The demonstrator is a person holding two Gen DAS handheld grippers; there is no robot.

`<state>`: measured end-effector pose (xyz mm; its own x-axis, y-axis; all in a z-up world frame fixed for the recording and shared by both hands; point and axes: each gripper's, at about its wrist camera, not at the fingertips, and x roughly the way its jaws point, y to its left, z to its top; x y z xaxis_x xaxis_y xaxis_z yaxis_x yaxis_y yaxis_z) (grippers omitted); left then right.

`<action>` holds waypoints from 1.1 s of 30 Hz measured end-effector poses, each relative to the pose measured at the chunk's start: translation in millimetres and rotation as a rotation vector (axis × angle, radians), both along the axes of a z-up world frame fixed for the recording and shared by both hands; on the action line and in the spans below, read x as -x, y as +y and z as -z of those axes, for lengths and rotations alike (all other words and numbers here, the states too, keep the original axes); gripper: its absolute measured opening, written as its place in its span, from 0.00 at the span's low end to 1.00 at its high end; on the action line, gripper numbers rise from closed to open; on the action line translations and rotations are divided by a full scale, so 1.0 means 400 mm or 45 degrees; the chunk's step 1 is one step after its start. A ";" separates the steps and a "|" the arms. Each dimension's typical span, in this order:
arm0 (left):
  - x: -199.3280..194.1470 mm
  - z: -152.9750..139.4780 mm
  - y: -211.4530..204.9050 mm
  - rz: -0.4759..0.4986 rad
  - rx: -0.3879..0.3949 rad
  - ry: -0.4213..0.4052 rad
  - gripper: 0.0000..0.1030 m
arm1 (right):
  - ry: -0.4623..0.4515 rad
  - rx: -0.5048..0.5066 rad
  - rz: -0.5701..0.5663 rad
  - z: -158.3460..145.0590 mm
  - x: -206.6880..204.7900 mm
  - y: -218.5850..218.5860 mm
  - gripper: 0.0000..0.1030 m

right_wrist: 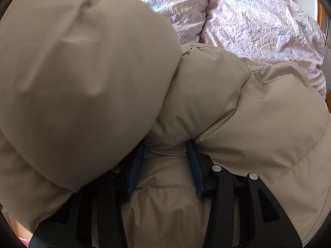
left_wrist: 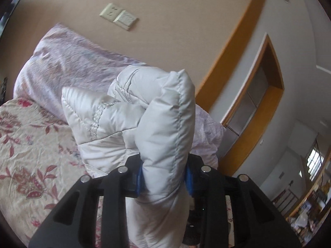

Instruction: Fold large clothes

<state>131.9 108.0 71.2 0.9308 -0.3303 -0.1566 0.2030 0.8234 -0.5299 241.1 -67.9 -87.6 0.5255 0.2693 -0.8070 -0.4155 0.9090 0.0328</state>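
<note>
Between the blue pads [left_wrist: 140, 178] of the left gripper [left_wrist: 164, 177] sat a thick fold of the jacket [left_wrist: 165, 128], pinched from both sides, the jaws drawn in close on it. That bunch of padded cloth stood up out of the jaws, pale and shiny, with stitched seams and a line of zip teeth along one edge. Behind and below it lay the bedspread [left_wrist: 31, 144], cream with red flowers, and beyond that a lilac pillow [left_wrist: 68, 62] leaned against the tan wall [left_wrist: 165, 20]. A socket and switch plate [left_wrist: 119, 16] sat on that wall, and to the right ran a wooden frame [left_wrist: 238, 41] round a recess.

At the right gripper [right_wrist: 166, 163] the jaws stood partly apart, and a padded ridge of the jacket filled the gap, with both dark blue pads [right_wrist: 195, 167] pressed into its sides. More of the coat spread around and past the fingers: a large blurred bulge at the left covered most of the left finger, and a broad quilted panel lay to the right. In this view the cloth looked beige. Past the coat, at the top of the view, lay rumpled lilac bedding [right_wrist: 258, 20], and a strip of wood showed at the far right edge.
</note>
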 end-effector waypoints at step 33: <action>-0.257 0.050 -0.592 0.500 -0.496 0.159 0.35 | -0.140 -0.288 0.466 -0.130 0.017 -0.626 0.52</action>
